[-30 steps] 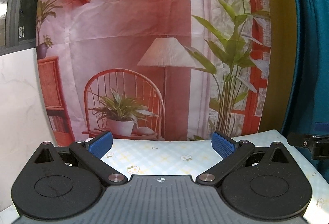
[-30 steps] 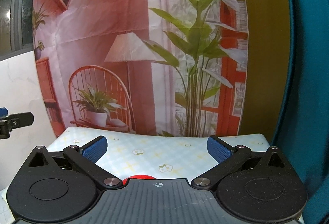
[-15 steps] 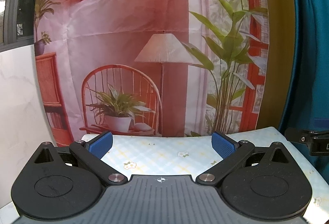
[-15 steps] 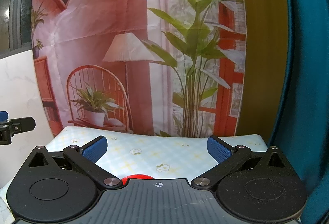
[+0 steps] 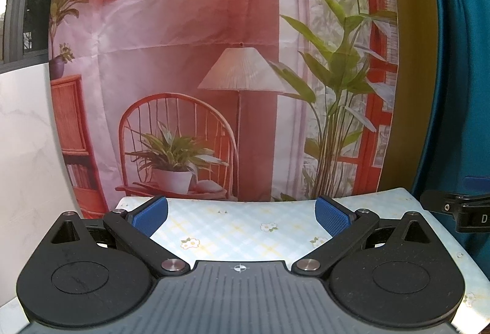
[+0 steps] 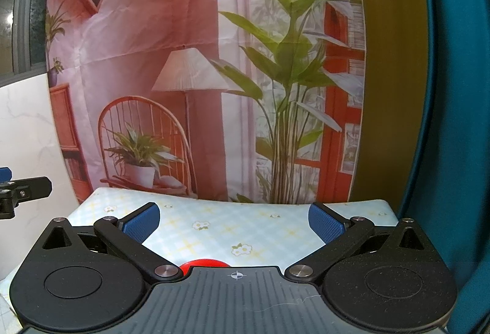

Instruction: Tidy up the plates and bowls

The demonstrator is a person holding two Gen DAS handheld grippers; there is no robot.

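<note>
My left gripper [image 5: 242, 213] is open over the flowered tablecloth [image 5: 239, 230], nothing between its blue pads. My right gripper [image 6: 234, 220] is open too, held above the same cloth [image 6: 214, 230]. A red rounded thing [image 6: 204, 263] shows just past the right gripper's body, mostly hidden; I cannot tell whether it is a plate or a bowl. The right gripper's tip [image 5: 453, 207] shows at the right edge of the left wrist view, and the left gripper's tip [image 6: 21, 191] at the left edge of the right wrist view. No other dishes are in sight.
A printed backdrop [image 5: 214, 58] with a chair, lamp and plants hangs right behind the table's far edge. A white marble-look wall [image 5: 27, 150] stands on the left, a teal curtain [image 6: 453, 89] on the right.
Both views have shifted slightly, the backdrop sliding a little left and down. The grippers' jaws stay as wide as before.
</note>
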